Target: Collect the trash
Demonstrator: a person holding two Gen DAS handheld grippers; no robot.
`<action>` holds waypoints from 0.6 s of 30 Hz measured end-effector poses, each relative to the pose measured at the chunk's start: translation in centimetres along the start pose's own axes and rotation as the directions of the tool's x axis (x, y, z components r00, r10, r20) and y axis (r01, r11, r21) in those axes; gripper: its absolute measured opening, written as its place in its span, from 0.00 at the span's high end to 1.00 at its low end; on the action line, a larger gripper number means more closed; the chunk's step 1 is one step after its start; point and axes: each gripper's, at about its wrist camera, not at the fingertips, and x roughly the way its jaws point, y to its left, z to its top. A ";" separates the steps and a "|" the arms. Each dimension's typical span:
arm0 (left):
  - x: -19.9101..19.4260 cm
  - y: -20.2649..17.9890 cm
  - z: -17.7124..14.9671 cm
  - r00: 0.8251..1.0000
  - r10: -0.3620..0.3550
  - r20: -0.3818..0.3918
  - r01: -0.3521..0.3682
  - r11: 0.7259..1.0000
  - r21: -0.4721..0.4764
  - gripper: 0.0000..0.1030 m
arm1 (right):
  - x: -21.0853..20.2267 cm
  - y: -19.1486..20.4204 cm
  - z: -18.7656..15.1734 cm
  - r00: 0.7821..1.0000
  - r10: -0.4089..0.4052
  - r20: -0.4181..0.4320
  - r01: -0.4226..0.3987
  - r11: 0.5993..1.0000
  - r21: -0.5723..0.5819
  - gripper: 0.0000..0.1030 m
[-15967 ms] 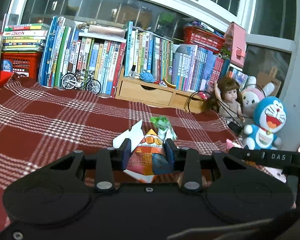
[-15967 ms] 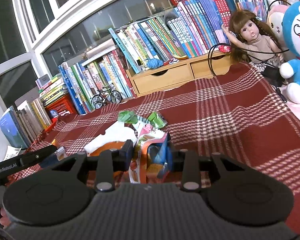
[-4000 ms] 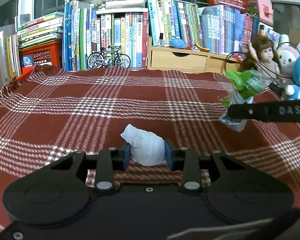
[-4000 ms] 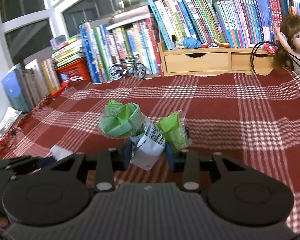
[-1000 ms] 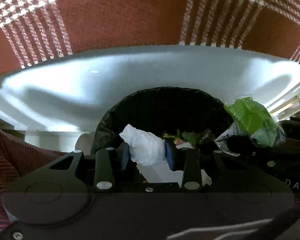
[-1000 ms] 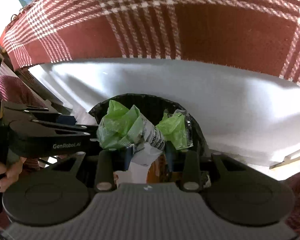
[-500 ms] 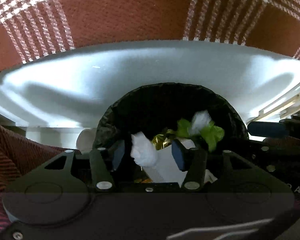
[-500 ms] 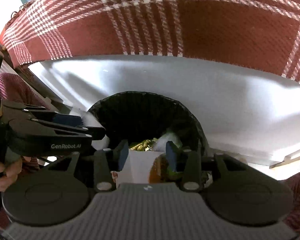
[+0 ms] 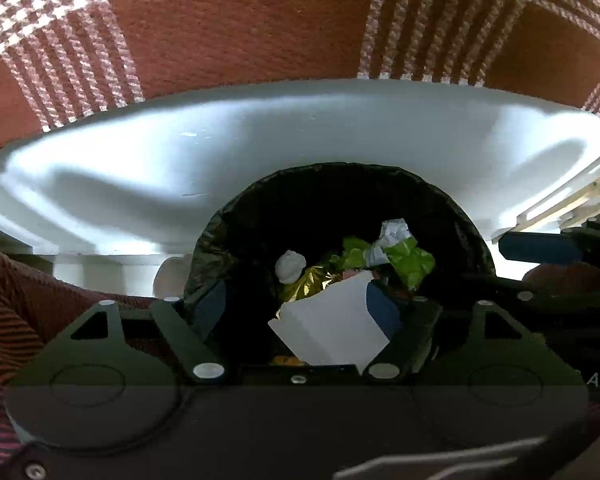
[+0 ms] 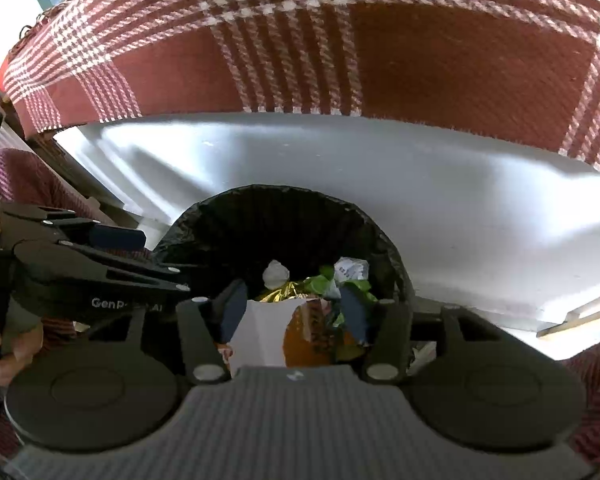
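A bin with a black liner [image 9: 340, 192] [image 10: 284, 216] stands below both grippers. Inside lie a white crumpled tissue [image 9: 290, 266] [image 10: 275, 272], a green wrapper [image 9: 404, 258] [image 10: 350, 278], gold foil [image 9: 304, 284] [image 10: 278, 292], a white paper sheet [image 9: 332, 328] [image 10: 266, 332] and an orange packet [image 10: 304, 338]. My left gripper [image 9: 296, 308] hangs open over the bin with nothing between its fingers. My right gripper [image 10: 292, 310] is open too and holds nothing. In the right wrist view the left gripper [image 10: 116, 264] shows at the left side.
The red-and-white checked tablecloth [image 9: 240, 20] [image 10: 420, 52] hangs over the white table side [image 9: 260, 140] [image 10: 420, 184] just behind the bin. A hand [image 10: 16, 344] grips the left tool's handle. Striped red fabric [image 9: 16, 300] lies at the left.
A second ago both grippers were shut on trash above the bin. Both have opened wide; the white tissue and the green wrapper have dropped into the bin.
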 end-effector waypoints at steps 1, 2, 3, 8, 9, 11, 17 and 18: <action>-0.1 0.0 0.0 1.000 -0.001 0.000 0.001 1.000 0.000 0.24 | -0.1 0.0 0.0 1.000 -0.002 0.003 0.002 1.000 -0.002 0.33; -0.1 -0.1 0.0 1.000 0.000 0.001 0.000 1.000 0.000 0.24 | -0.1 0.1 0.0 1.000 -0.003 0.005 0.003 1.000 -0.004 0.33; -0.1 -0.1 0.0 1.000 0.003 0.001 -0.003 1.000 0.000 0.24 | -0.2 0.1 0.0 1.000 -0.005 0.007 0.005 1.000 -0.006 0.32; -0.3 0.2 -0.1 1.000 0.000 -0.001 0.000 1.000 -0.006 0.22 | -0.3 0.1 0.1 1.000 -0.011 0.013 0.011 1.000 -0.007 0.29; -0.4 0.3 -0.1 1.000 -0.001 -0.002 0.001 1.000 -0.006 0.22 | -0.4 0.1 0.1 1.000 -0.011 0.014 0.011 1.000 -0.006 0.29; -0.5 0.4 -0.1 1.000 -0.003 -0.001 0.003 1.000 -0.007 0.21 | -0.4 0.1 0.1 1.000 -0.012 0.016 0.012 1.000 -0.005 0.28; -0.4 0.5 -0.2 1.000 -0.009 -0.004 0.009 1.000 -0.011 0.21 | -0.7 0.2 0.1 1.000 -0.020 0.021 0.020 1.000 -0.004 0.26; -0.4 0.5 -0.3 1.000 -0.011 -0.005 0.011 1.000 -0.012 0.21 | -0.7 0.2 0.2 1.000 -0.022 0.022 0.022 1.000 -0.004 0.26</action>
